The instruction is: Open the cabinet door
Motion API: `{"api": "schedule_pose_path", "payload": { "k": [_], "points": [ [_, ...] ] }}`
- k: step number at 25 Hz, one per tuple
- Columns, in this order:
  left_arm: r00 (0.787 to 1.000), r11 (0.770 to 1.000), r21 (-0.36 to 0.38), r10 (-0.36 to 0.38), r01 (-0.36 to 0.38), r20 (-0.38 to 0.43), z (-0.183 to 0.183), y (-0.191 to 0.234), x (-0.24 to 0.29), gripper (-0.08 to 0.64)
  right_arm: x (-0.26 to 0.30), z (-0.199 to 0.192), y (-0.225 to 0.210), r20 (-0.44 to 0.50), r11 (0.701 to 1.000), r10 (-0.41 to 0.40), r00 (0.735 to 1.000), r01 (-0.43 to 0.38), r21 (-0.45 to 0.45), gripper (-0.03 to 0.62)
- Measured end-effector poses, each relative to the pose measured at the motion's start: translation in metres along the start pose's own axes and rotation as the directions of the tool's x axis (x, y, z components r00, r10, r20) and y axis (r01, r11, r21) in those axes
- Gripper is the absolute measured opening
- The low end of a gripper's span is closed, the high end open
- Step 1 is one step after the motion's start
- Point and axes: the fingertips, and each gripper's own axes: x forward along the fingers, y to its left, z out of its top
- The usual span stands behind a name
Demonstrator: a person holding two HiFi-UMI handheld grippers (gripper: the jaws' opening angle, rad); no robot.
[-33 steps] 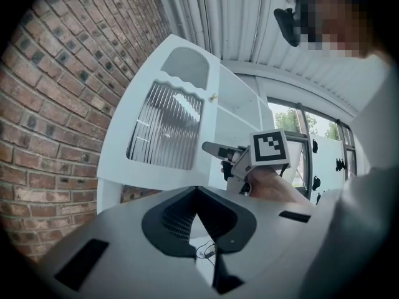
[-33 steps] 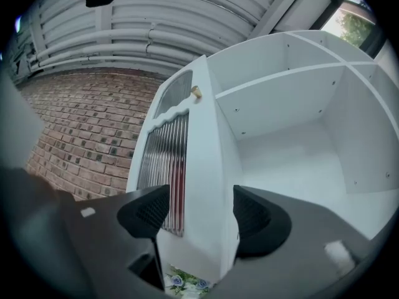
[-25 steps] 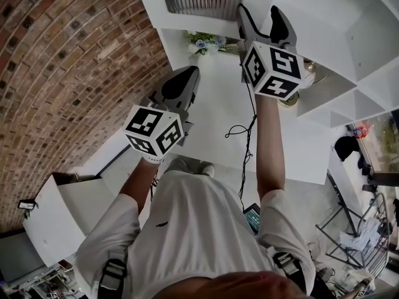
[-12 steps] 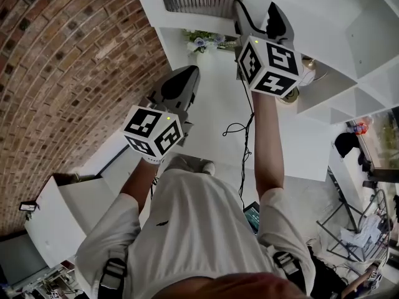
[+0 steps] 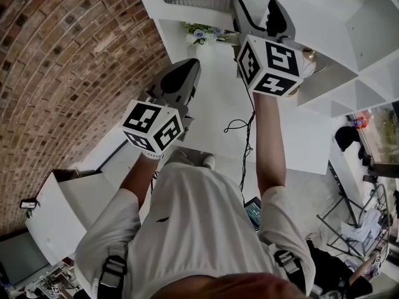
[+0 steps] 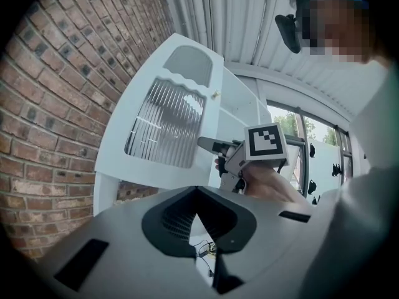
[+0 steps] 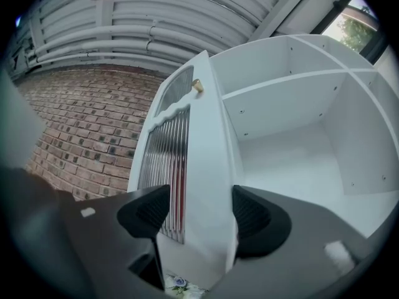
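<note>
Right tool [image 5: 257, 10] edged upward; only its view shows jaws clamping cabinet door [image 7: 201, 167].

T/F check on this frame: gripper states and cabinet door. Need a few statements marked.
1. The left gripper has its jaws together, empty. True.
2. The right gripper grips the brass knob. False: it clasps the cabinet door by its edge, below the knob.
3. The cabinet door is fully closed. False: it stands open, with the shelves exposed.
4. A brick wall shows beyond the cabinet door. True.
</note>
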Motion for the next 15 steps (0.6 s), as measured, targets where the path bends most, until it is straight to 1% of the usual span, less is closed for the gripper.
{"api": "schedule_pose_path", "payload": {
  "k": [6, 12, 15],
  "points": [
    [1.0, 1.0, 0.002, 0.002, -0.002, 0.002, -0.002, -0.004, -0.005, 0.009, -0.011, 0.002, 0.004, 0.005, 1.0, 0.02, 1.0, -0.02, -0.003, 0.31],
    [1.0, 1.0, 0.001, -0.002, 0.002, -0.007, -0.005, -0.006, -0.012, 0.009, -0.023, 0.004, 0.004, 0.019, 1.0, 0.005, 1.0, -0.005, 0.007, 0.26],
    [1.0, 1.0, 0.001, -0.001, 0.001, -0.004, -0.005, -0.006, -0.014, 0.009, -0.027, 0.006, 0.008, 0.023, 1.0, 0.006, 1.0, -0.006, 0.005, 0.25]
  ]
}}
